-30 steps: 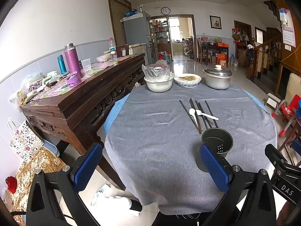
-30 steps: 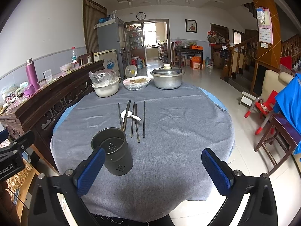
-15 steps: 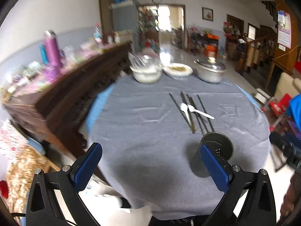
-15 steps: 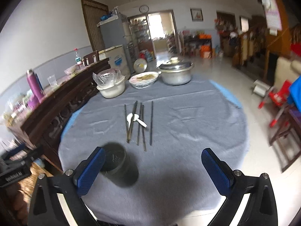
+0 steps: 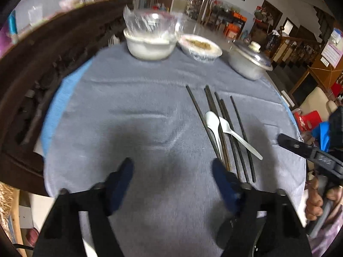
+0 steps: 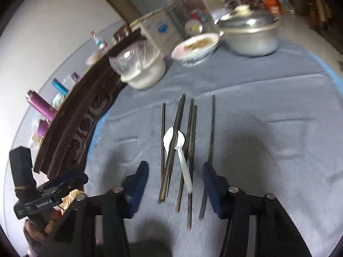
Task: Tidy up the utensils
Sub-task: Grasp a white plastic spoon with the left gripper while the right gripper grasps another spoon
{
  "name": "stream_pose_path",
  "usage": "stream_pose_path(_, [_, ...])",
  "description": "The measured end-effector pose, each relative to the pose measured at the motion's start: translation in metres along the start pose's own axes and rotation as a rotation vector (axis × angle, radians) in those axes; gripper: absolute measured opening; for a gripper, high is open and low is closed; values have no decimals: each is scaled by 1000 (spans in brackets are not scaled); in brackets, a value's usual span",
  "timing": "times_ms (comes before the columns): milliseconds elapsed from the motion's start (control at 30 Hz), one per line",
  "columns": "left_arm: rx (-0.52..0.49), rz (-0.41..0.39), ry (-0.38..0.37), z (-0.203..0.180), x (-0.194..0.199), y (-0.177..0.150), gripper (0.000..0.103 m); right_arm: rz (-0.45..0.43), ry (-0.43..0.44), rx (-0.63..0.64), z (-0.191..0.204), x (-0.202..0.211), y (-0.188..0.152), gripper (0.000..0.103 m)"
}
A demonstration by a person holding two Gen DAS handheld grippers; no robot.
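Right wrist view: right gripper [image 6: 175, 182], jaws apart and just closing, straddles dark chopsticks [image 6: 190, 150] and white plastic spoons [image 6: 182, 150] on the grey-clothed counter [image 6: 268, 139].

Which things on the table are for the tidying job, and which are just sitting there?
For the job: chopsticks, two white spoons.

Just sitting there: lidded metal pot, bowl of food, plastic-covered white bowl.

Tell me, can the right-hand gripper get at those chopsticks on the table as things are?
Probably yes. The right gripper hangs just over the near ends of the chopsticks, jaws apart and just narrowing, nothing gripped. Only two white spoons lie across them.
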State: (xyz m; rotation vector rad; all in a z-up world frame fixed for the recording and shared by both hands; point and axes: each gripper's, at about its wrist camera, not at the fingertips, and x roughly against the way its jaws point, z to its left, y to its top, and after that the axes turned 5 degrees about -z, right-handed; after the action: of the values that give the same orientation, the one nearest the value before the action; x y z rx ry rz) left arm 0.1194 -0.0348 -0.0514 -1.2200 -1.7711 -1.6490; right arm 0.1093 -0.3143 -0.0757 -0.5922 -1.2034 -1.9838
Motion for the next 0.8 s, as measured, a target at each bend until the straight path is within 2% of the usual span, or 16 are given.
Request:
stream_pose_path(67, [3,32,-16,2,-17,5,57,46,-2,3,-3,-24,5,50])
stream_pose_path(200, [-18,52,-27,0,-35,13,54,141,4,7,-5,-70,9,43])
stream_pose_path(300, [-41,66,-49,-6,-42,19,54,182,10,30,-2,-84,5,24])
stream_pose_path(333, [-50,69,-57,-9,-44,22,54,187,2,39,0,-84,3,13])
stream_pose_path(367, [-60,70,-70,-14,-47,25,54,196,-10,50,0,-85,2,9])
stream_pose_path(500, [-104,79,-111,-35,-61,37,54,182,-12,48,-6,-81,-3,9])
stream_pose_path(567, [-130,89,-136,-48,-72,43,54,167,-2,35,-13,-73,-5,5])
stream_pose_path(800, [-182,138,-136,-78,-121,58,54,103,10,-20,-40,-36,-10,5])
